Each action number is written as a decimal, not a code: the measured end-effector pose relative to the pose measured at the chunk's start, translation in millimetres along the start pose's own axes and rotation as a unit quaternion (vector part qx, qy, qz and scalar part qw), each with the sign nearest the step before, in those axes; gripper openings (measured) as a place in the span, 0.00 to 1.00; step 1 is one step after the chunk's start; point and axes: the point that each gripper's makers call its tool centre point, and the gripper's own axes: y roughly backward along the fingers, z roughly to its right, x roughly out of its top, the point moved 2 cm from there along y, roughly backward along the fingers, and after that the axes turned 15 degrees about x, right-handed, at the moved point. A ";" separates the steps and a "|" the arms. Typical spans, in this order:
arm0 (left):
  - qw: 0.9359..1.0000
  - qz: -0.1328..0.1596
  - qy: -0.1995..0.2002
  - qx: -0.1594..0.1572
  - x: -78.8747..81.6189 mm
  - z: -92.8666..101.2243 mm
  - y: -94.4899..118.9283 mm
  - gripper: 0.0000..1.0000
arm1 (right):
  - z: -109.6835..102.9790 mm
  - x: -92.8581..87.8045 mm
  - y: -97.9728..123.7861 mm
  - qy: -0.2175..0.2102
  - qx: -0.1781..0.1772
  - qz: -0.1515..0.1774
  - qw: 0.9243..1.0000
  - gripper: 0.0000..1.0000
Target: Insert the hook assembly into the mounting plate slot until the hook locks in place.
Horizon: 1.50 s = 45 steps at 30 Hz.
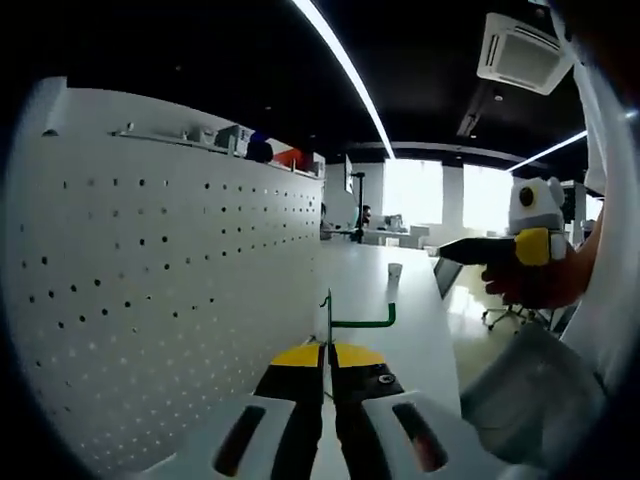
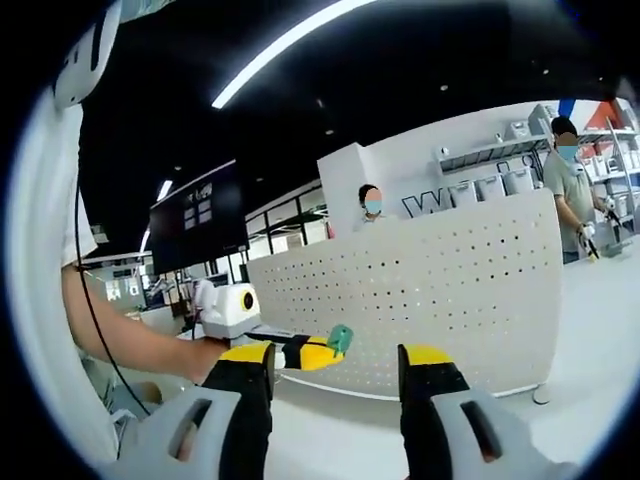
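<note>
Hook held by left gripper, pegboard close alongside, not inserted yet.

Left gripper (image 1: 327, 362) is clamped on the green hook (image 1: 352, 318): jaws pinched together on its upright plate end, the bent wire arm sticking forward and off to the right. The perforated white pegboard (image 1: 150, 260) stands just to the left of it, apart from the hook. Right gripper (image 2: 335, 368) hangs empty over the table (image 2: 600, 330), jaws spread wide. The hook looks light, thin and stiff, likely to twist in a pinch grip, so hold it low on the plate. There is free room on the table side; watch the board's top edge and the gripper opposite.
</note>
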 end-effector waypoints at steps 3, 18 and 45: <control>1.000 0.003 0.001 0.000 0.6 2.3 0.9 0.02 | 0.5 -0.1 0.3 -0.007 -0.001 0.004 1.000 0.47; 1.000 0.009 0.002 0.004 4.8 7.2 -1.5 0.02 | 4.9 -11.2 -12.4 -0.010 -0.015 -0.018 1.000 0.33; 1.000 0.021 -0.002 0.018 12.9 6.8 1.3 0.02 | 19.5 -21.9 -67.8 -0.078 -0.017 0.009 0.997 0.25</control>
